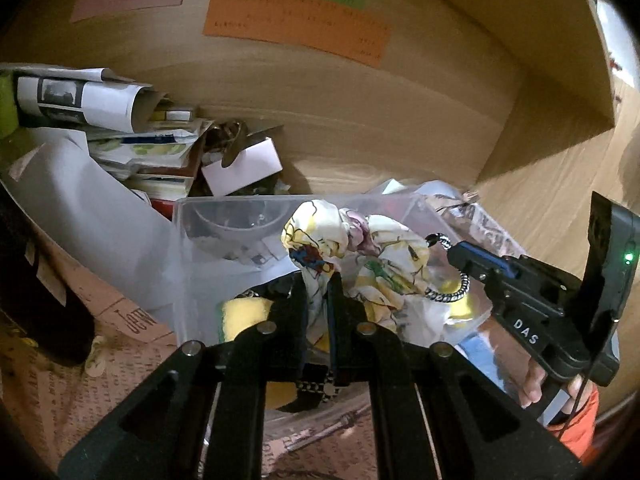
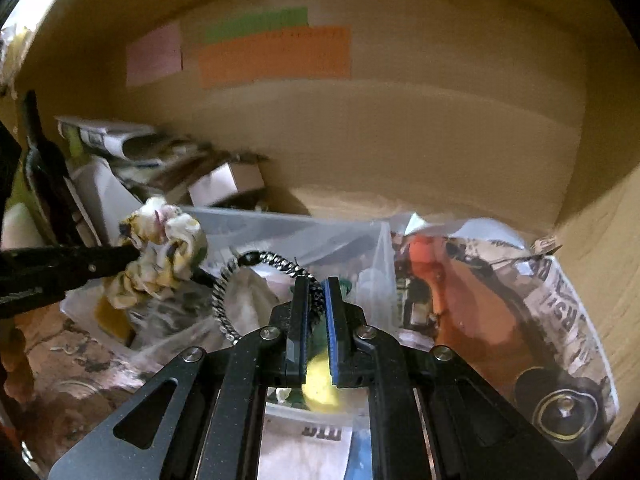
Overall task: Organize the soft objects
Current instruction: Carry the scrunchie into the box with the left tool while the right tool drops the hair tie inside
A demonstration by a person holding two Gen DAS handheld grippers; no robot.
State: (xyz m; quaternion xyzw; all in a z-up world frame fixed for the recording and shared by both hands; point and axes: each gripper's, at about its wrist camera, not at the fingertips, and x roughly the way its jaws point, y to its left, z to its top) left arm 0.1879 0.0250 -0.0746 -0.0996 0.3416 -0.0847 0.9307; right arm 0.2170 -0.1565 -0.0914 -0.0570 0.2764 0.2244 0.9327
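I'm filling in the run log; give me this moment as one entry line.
left gripper: shut on floral scrunchie | right gripper: shut on black-and-white cord | both over clear bin

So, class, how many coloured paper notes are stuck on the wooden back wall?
3: a pink note on the left, a green note above the orange note.

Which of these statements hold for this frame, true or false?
1. The left gripper has its jaws shut on the floral fabric scrunchie. True.
2. The right gripper is wide open and holds nothing. False: it pinches the black-and-white braided cord.
3. The clear plastic bin sits below the scrunchie. True.
4. The orange paper note lies inside the bin. False: it is on the wooden back panel.
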